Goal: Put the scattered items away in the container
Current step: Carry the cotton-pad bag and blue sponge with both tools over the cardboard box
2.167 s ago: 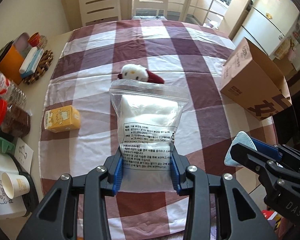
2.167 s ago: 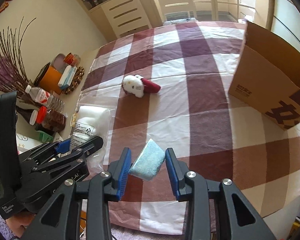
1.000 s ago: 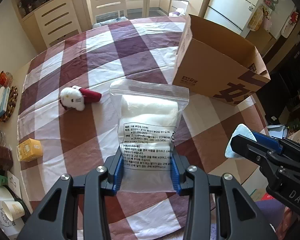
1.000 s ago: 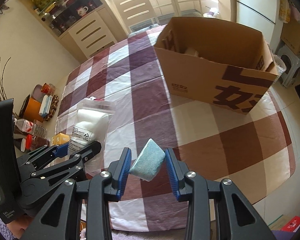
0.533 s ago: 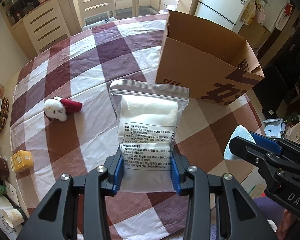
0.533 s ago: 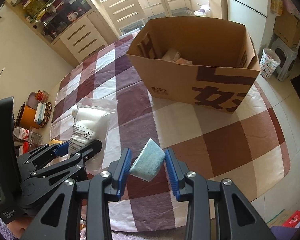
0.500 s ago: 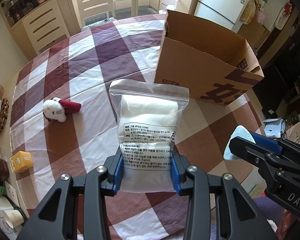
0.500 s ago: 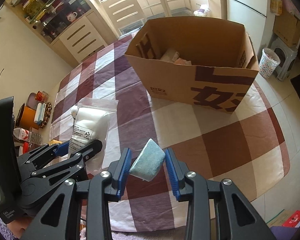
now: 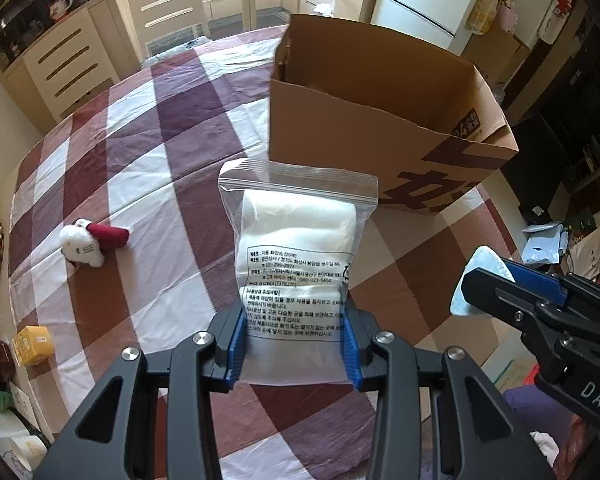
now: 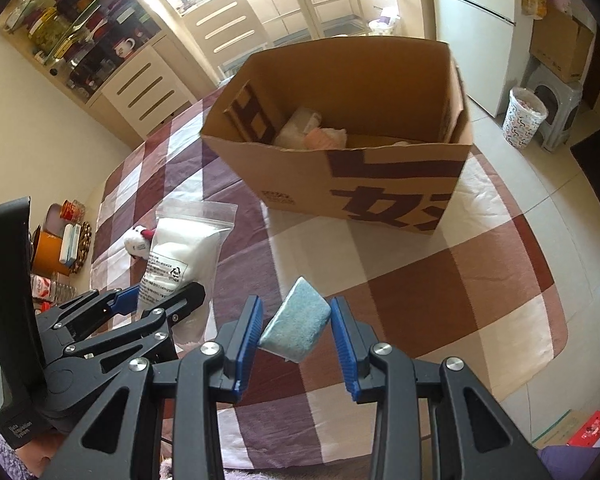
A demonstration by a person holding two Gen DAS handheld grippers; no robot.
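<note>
We note left claw (image 9: 296, 346) clenched on zip bag (image 9: 298, 256); right claw (image 10: 296, 334) grasping blue sponge (image 10: 298, 326); cardboard box (image 10: 380, 176) near desk's (image 10: 420, 300) far edge.

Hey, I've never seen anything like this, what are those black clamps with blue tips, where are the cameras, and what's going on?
No robot here: a person holds a clamp-like tool in each hand, each carrying a camera looking along its fingers. In the left view, the left tool grips a zip bag of white stuff. In the right view, the right tool grips a blue sponge. Ahead on the checked tablecloth stands an open cardboard box with some things inside. A small plush toy and a yellow box lie on the cloth.
</note>
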